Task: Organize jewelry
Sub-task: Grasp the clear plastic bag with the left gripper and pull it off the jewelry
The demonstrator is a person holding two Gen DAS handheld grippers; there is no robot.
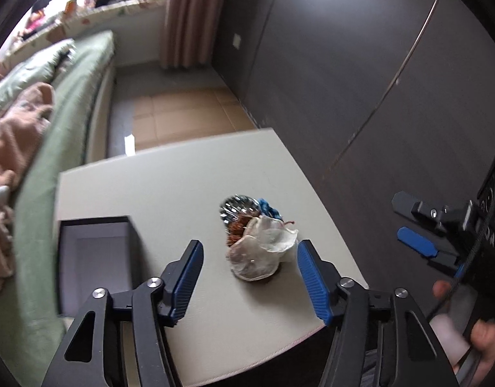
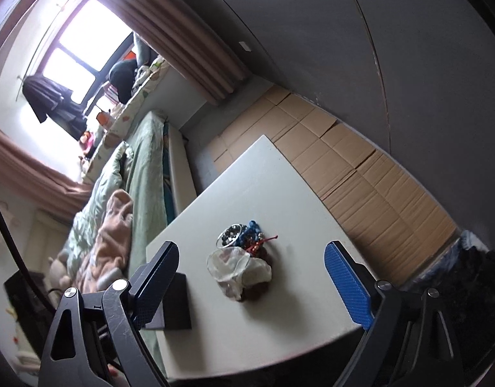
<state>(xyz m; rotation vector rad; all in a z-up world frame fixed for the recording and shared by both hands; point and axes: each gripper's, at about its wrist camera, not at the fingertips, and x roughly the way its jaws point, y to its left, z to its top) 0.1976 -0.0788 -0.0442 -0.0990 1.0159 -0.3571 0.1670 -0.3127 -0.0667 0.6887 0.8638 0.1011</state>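
The left gripper (image 1: 250, 254), jaws spread, is hovering nearest the pile (image 1: 257, 242), which lies right of the box (image 1: 96, 258); the right gripper (image 2: 250, 264) is also gaping.

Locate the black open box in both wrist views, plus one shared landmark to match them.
Left wrist: black open box sits at lower left on the white table, left of the left gripper, interior visible.
Right wrist: the box shows at lower left, only its dark side, mostly hidden behind the right gripper finger.
Shared landmark: the jewelry pile with its crumpled clear bag, mid-table, right of the box in both.
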